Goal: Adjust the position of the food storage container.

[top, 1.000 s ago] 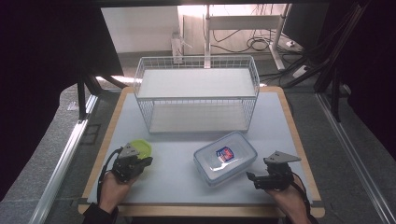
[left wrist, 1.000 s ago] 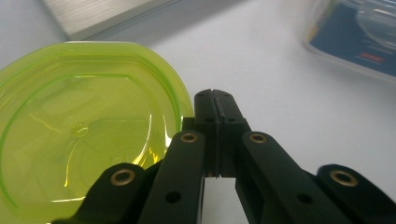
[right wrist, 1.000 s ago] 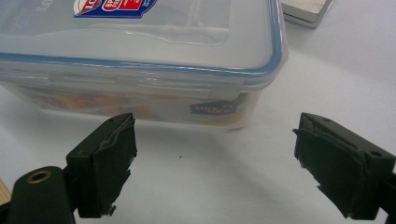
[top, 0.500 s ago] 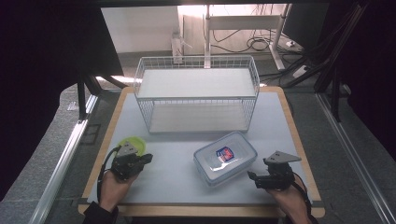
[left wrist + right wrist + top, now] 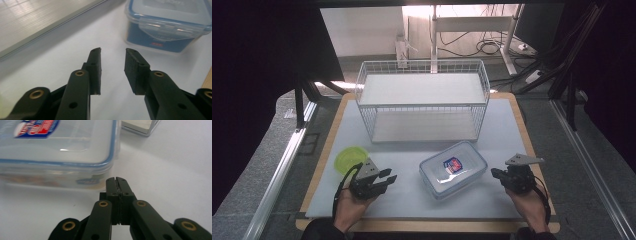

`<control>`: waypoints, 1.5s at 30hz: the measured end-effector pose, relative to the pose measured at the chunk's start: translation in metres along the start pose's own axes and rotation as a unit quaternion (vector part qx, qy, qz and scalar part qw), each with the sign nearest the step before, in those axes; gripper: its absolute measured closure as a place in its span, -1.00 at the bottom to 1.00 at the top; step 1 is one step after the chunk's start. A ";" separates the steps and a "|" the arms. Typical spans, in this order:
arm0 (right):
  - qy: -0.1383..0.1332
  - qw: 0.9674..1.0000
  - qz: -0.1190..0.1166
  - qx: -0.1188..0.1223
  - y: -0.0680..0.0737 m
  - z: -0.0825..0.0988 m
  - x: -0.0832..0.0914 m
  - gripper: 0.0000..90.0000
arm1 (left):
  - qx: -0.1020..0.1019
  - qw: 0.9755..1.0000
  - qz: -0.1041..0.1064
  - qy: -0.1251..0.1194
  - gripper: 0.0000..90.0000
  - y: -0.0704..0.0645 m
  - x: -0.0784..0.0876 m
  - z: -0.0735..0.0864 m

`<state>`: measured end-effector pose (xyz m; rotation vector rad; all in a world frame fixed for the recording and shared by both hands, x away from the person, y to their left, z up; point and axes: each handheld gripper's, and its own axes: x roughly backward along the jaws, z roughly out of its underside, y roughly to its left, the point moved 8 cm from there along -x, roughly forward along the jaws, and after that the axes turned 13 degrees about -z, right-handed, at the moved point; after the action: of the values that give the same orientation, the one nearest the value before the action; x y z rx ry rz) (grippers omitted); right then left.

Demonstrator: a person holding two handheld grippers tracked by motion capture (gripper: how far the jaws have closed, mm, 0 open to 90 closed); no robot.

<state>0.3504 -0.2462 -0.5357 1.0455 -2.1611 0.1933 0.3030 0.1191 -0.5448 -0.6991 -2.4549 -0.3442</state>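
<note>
The clear, blue-rimmed lidded box lies flat on the desk, long axis diagonal, between the just-opening, empty left tool and the clenched, empty right tool

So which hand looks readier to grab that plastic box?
Probably the left: the left gripper has open, empty jaws aimed at the box. The right gripper is nearer, but its jaws are shut.
</note>
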 end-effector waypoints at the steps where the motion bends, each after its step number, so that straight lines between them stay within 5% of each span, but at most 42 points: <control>1: 0.005 1.000 0.002 0.000 -0.004 -0.001 -0.004 1.00 | 0.001 1.000 0.007 -0.001 0.55 -0.002 0.000 -0.001; 7: 0.019 1.000 0.006 0.019 -0.019 -0.012 -0.021 1.00 | 0.013 0.998 0.061 0.002 0.91 -0.031 -0.011 -0.004; 9: 0.024 0.999 -0.004 0.024 -0.019 -0.014 -0.027 1.00 | 0.003 0.997 0.081 0.016 0.95 -0.046 -0.019 -0.003; 13: 0.036 0.999 0.002 0.039 -0.016 -0.014 -0.030 1.00 | -0.015 0.996 0.089 0.028 0.96 -0.063 -0.028 -0.003; 17: 0.038 0.999 -0.021 0.032 -0.012 -0.012 -0.030 1.00 | -0.019 0.996 0.085 0.036 0.96 -0.072 -0.037 -0.004; 21: 0.059 0.997 -0.020 0.050 0.000 -0.009 -0.034 1.00 | -0.010 0.997 0.068 0.041 0.96 -0.065 -0.039 -0.003; 29: 0.063 0.997 -0.024 0.044 0.016 -0.005 -0.035 1.00 | 0.012 0.998 0.046 0.048 0.97 -0.048 -0.041 -0.002; 36: 0.065 0.995 -0.055 0.045 0.037 -0.002 -0.040 1.00 | 0.025 0.998 0.012 0.056 0.99 -0.022 -0.045 -0.002; 41: 0.070 0.994 -0.059 0.059 0.047 -0.002 -0.043 1.00 | 0.023 0.998 0.005 0.059 0.99 -0.013 -0.047 -0.002; 45: 0.066 0.993 -0.086 0.049 0.053 0.000 -0.044 1.00 | 0.011 0.998 -0.007 0.057 0.97 -0.010 -0.047 -0.001</control>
<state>0.3297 -0.1838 -0.5565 1.2336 -1.9490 0.2805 0.3316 0.0918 -0.5723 -0.6349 -2.3526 -0.3531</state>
